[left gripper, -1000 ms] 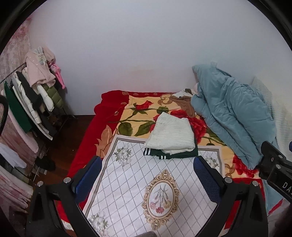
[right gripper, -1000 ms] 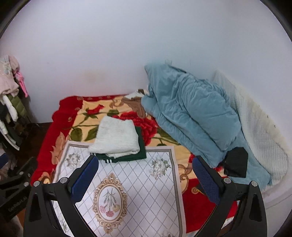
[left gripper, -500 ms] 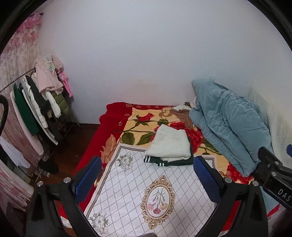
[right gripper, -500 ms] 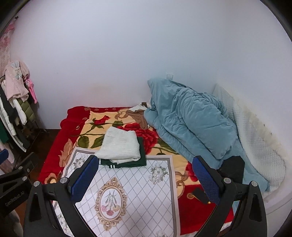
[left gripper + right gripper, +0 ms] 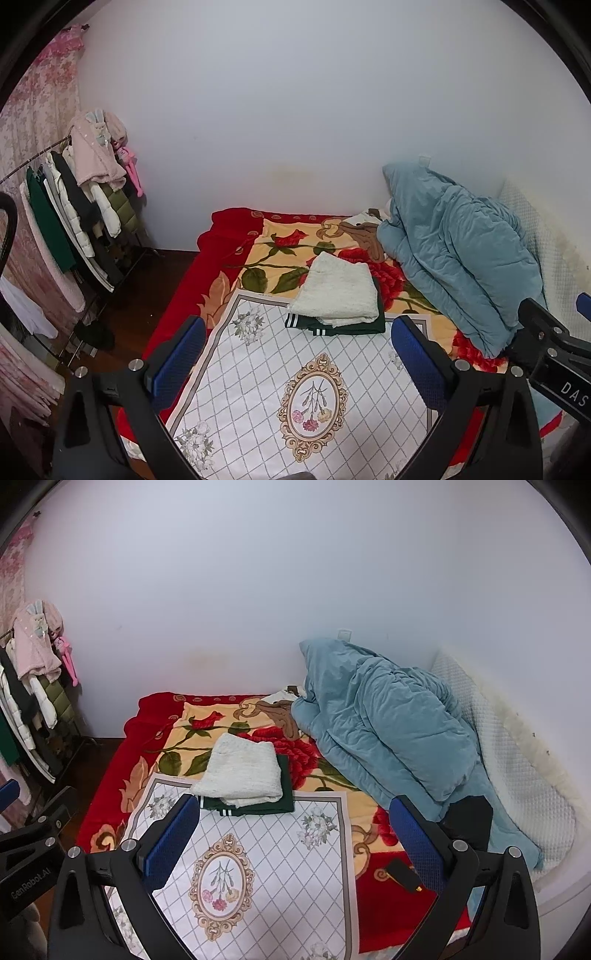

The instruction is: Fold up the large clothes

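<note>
Lying folded beyond both spread, empty hand-held grippers: white garment atop green garment.

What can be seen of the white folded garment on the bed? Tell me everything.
The white garment is folded into a rough rectangle, several layers thick, and looks like a fuzzy or textured knit. It lies flat on top of a folded dark green garment with white stripes at one edge, whose edges stick out beneath it. The stack rests on the bed, straddling the floral blanket and the white mat. Neither gripper touches it.
</note>
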A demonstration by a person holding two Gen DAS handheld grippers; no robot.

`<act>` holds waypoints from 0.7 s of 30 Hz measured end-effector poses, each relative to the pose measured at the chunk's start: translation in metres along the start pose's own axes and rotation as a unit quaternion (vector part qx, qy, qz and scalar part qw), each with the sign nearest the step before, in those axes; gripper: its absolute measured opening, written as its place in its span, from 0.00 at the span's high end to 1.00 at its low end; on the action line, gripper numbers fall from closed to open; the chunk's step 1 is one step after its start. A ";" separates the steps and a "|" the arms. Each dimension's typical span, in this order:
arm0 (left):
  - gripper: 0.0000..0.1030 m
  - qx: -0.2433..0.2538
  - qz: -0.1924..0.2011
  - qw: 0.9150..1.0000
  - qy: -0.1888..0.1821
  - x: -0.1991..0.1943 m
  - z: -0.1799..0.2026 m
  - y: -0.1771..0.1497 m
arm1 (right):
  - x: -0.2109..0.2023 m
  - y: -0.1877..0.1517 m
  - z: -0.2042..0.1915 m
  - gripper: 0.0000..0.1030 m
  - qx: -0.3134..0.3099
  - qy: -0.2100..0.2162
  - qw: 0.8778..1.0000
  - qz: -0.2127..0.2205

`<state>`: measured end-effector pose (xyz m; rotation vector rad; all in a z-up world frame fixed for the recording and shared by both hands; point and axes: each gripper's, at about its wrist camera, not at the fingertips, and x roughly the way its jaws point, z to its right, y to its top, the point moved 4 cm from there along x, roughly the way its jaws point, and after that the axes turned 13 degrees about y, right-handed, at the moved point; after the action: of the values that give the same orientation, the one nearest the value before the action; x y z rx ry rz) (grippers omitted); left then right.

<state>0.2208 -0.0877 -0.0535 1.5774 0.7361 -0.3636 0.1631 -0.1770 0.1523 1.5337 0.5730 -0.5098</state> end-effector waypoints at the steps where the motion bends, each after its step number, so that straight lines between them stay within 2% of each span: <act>1: 0.00 0.001 0.000 1.000 -0.001 0.000 0.000 0.000 | -0.001 0.000 0.000 0.00 0.000 0.001 1.000 0.000; 21: 0.00 -0.001 0.004 1.000 -0.010 -0.013 0.000 0.004 | -0.013 -0.004 0.003 0.00 0.000 -0.001 1.000 -0.001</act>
<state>0.2136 -0.0909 -0.0421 1.5719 0.7146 -0.3720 0.1509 -0.1809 0.1574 1.5335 0.5730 -0.5132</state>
